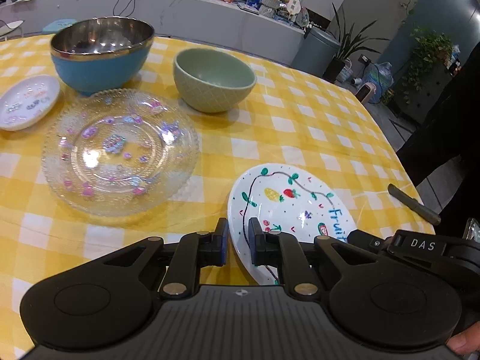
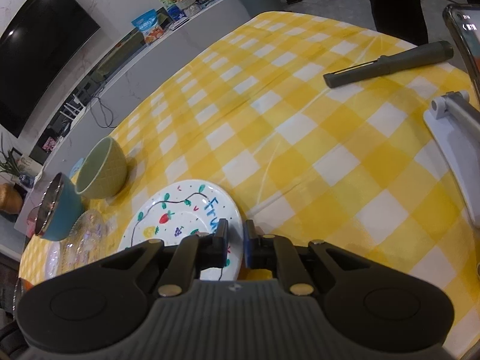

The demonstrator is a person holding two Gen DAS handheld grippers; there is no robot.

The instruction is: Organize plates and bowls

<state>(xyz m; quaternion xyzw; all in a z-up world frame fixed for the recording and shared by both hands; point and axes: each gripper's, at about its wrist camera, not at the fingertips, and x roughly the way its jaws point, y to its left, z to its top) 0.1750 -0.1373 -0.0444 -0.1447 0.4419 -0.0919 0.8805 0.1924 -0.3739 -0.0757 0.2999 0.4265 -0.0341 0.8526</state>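
Note:
A white plate painted with fruit lies on the yellow checked tablecloth; it also shows in the right wrist view. My left gripper has its jaws narrowly apart astride the plate's near left rim. My right gripper is closed on the plate's right rim. A clear glass plate, a green bowl, a blue steel-lined bowl and a small white dish stand further back.
A dark pen lies near the table's edge, also seen in the left wrist view. A phone on a white stand is at the right. A person in black stands beside the table.

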